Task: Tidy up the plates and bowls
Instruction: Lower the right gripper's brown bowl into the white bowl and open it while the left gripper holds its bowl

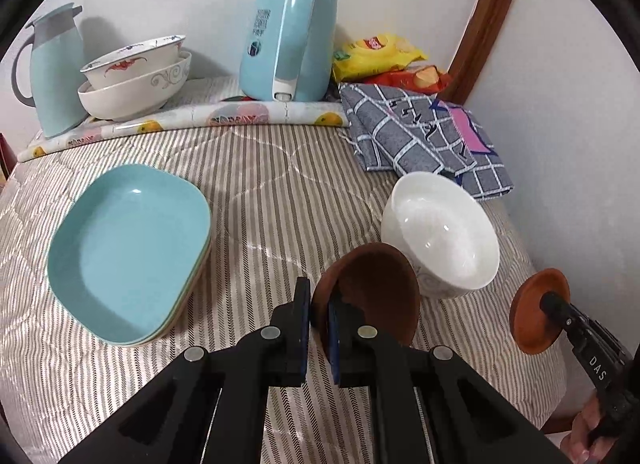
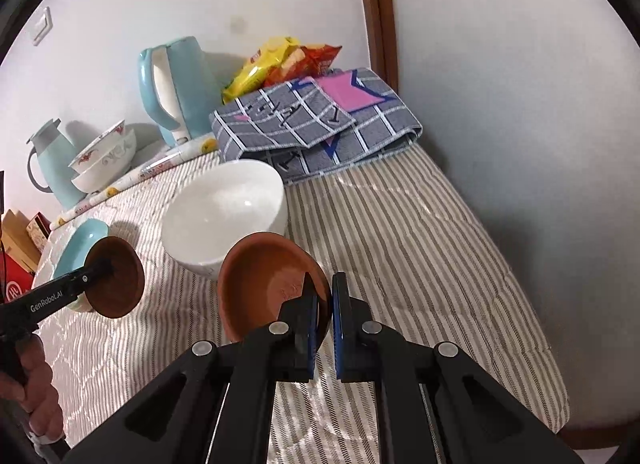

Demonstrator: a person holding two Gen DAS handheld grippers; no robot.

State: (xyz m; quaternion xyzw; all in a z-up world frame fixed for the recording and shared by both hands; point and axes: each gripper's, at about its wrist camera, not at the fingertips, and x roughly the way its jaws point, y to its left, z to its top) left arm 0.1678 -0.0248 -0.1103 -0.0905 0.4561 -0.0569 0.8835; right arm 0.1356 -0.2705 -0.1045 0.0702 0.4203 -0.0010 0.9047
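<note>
Saucers of brown clay hang tilted above the striped cloth (image 1: 280, 184), one clamped by its rim in my left gripper (image 1: 319, 304), one in my right gripper (image 2: 331, 304), beside the white bowl (image 1: 440, 232). I should level them and nest them gently.

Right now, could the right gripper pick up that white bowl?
Probably not yet: the right gripper is shut on a brown dish. The white bowl sits just beyond, unobstructed.

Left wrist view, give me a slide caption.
Left gripper and right gripper each clamp a brown saucer beside a white bowl.
</note>
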